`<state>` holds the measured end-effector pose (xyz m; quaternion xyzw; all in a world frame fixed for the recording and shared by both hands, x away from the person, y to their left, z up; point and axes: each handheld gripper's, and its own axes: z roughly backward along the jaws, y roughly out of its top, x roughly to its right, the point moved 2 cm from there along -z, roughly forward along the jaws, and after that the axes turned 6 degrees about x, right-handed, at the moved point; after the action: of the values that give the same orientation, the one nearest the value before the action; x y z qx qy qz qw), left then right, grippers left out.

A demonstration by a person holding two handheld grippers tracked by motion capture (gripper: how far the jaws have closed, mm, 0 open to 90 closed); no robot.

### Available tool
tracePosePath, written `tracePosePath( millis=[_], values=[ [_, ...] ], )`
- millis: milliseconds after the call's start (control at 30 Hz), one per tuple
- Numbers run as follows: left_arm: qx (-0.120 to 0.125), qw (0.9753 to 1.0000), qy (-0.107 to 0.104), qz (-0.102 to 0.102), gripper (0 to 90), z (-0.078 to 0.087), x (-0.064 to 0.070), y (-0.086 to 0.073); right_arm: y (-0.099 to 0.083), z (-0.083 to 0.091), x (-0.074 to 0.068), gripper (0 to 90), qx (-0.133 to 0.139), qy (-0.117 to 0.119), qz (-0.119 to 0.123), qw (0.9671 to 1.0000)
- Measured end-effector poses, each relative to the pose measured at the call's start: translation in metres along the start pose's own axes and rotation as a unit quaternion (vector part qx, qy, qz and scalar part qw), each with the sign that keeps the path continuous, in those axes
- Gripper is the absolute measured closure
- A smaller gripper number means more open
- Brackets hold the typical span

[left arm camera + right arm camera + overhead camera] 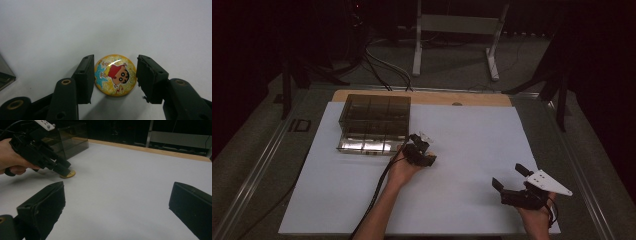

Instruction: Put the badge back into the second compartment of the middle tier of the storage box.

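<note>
Toward the far-left corner of the white sheet [472, 150]: a smoked, see-through compartment box [374, 122] stood, hard plastic with a grid of cells, nothing in them that I could make out.
Left gripper [115, 75]: I had it just off the box's near-right corner, pointed down at the sheet, jaws parted a little wider than the badge and holding nothing.
Badge [115, 75]: a round, glossy, glittery yellow button with a cartoon child printed on it, lying flat on the sheet directly between my left jaws; the left pad looked almost against its rim, the right pad stood a small gap off.
Axis: as a disc, it had no long side, so I judged any grip line across it would serve.
Coming move: I judged a plain squeeze would take it by the rim, though a thin domed edge might slip.
Right gripper [117, 202]: I held it near the sheet's near-right corner, jaws wide apart, empty, well away from the badge, so the left was much the nearer.
</note>
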<state>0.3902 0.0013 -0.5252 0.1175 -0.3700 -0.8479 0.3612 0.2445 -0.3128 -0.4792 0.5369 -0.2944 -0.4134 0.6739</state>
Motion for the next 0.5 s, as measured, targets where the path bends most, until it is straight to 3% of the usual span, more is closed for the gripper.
tracePosePath(
  millis=[400,500],
  values=[
    [-0.002,0.9999,0.0,0.012,52.9,-0.0015,-0.0021,-0.0016,-0.0001,-0.0002,-0.0002,0.4,-0.001,0.001,0.002,1.0],
    [-0.007,0.9999,-0.003,0.009,49.4,-0.0035,-0.0003,-0.0025,-0.0002,-0.0006,-0.0004,0.4,-0.002,0.002,0.002,1.0]
  ],
)
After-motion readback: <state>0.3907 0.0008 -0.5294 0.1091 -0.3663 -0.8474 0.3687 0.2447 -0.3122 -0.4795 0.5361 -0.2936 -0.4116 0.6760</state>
